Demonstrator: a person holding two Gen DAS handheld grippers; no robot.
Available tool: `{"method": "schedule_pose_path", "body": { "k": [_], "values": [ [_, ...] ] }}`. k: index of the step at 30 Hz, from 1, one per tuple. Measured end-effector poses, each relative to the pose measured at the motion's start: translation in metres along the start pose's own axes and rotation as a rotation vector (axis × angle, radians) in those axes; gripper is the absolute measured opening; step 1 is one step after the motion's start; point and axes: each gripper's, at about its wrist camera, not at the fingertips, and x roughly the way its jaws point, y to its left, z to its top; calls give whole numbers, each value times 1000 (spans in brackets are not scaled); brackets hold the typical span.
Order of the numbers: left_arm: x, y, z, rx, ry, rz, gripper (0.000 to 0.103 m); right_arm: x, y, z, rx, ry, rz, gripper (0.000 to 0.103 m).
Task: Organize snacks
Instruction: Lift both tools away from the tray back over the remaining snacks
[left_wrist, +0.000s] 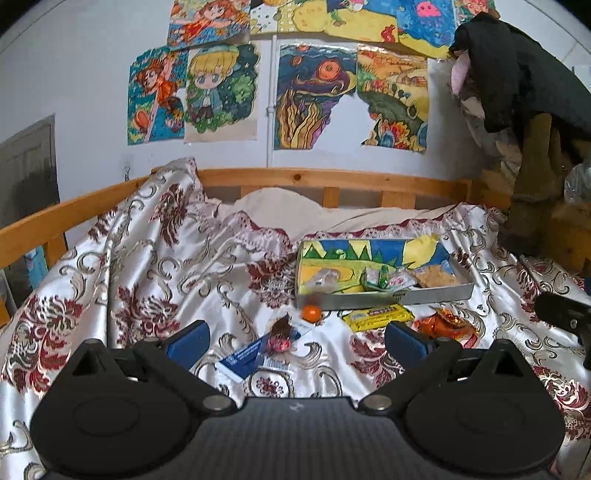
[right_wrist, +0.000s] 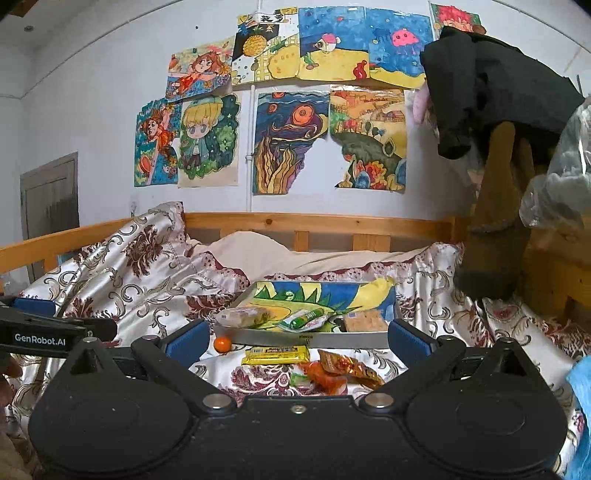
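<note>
The left hand-held gripper (left_wrist: 295, 341) has its two blue fingers spread wide apart and holds nothing. Off to its left the bed cover (left_wrist: 122, 258) is bare, with lots of room to move. Right between its fingers lies one blue and white packet (left_wrist: 255, 354) with one dark red candy (left_wrist: 279, 334) on top. Just past them sits one small orange ball (left_wrist: 311, 313).

Ahead and a bit to the right is one flat tray (left_wrist: 439, 295) with low grey sides. It holds about four snacks, and one is a green packet (right_wrist: 304, 319).

The right hand-held gripper (right_wrist: 295, 341) is spread wide too and is empty. Between its fingers, close to the tray's near edge, lie one yellow bar (right_wrist: 275, 355) and one heap of orange wrappers (right_wrist: 338, 371); how many wrappers are in the heap is hard to tell. The wooden bed rail (right_wrist: 314, 221) runs along the far edge.
</note>
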Motion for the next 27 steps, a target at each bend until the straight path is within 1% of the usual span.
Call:
{"method": "schedule_pose_path", "body": {
  "k": [5, 11, 17, 23, 27],
  "values": [
    [3, 3, -4, -11, 33, 2, 103, 4, 5, -4, -19, 34, 1, 102],
    [8, 1, -6, 9, 65, 10, 103, 11, 8, -7, -29, 75, 3, 102],
    [7, -3, -8, 35, 66, 26, 103, 14, 9, -8, -35, 91, 0, 102],
    [9, 1, -6, 23, 76, 34, 103, 16, 12, -9, -50, 104, 1, 102],
    [16, 5, -4, 13, 118, 57, 103, 21, 14, -11, -61, 125, 9, 102]
  ]
}}
